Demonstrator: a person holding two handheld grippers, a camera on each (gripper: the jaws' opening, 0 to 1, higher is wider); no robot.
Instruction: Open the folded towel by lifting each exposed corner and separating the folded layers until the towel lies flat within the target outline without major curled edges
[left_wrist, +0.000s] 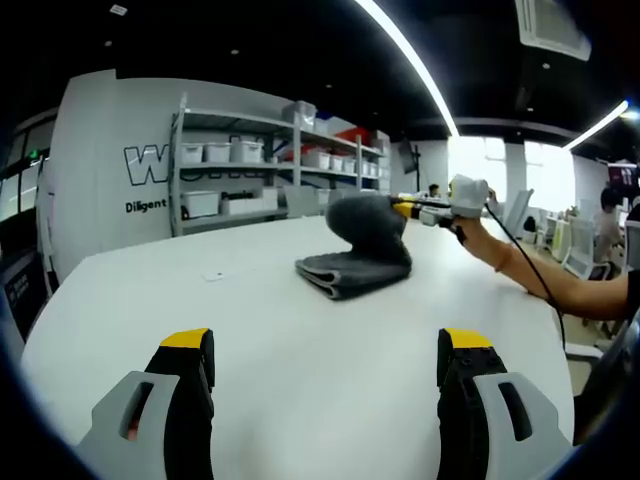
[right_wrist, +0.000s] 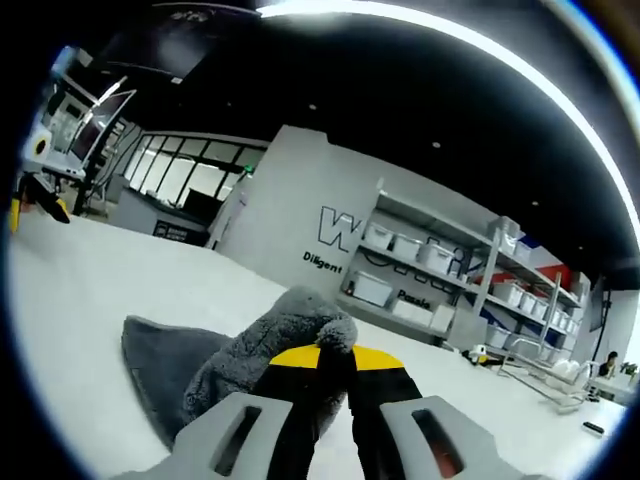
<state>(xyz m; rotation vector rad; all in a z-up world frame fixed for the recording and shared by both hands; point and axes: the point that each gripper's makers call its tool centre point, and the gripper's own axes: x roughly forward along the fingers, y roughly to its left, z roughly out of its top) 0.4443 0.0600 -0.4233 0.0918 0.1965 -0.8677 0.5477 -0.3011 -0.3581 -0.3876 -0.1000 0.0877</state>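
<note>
Here the left gripper (left_wrist: 325, 365) hangs low over the near edge of the white bench (left_wrist: 150, 290) with its jaws spread wide and nothing between them, most likely kept back as a spare until a second corner needs pinning or lifting. Further along, toward the far edge of the bench, lies the grey towel (left_wrist: 352, 270), its lower layers flat in a folded stack while an upper layer rises in a rounded hump. That hump leads to the right gripper (left_wrist: 405, 208), which comes in from the right side and has its jaws closed on the raised part of the towel; in the right gripper view the right gripper (right_wrist: 335, 352) shows yellow tips pressed together with grey pile bunched over them. Holding it up this way presumably peels the top layer off the ones beneath. No target outline can be made out on the bench in either view. How many folded layers remain is hard to judge, and whether the pinched part is a true corner or just an edge is hidden by the bunched cloth.
</note>
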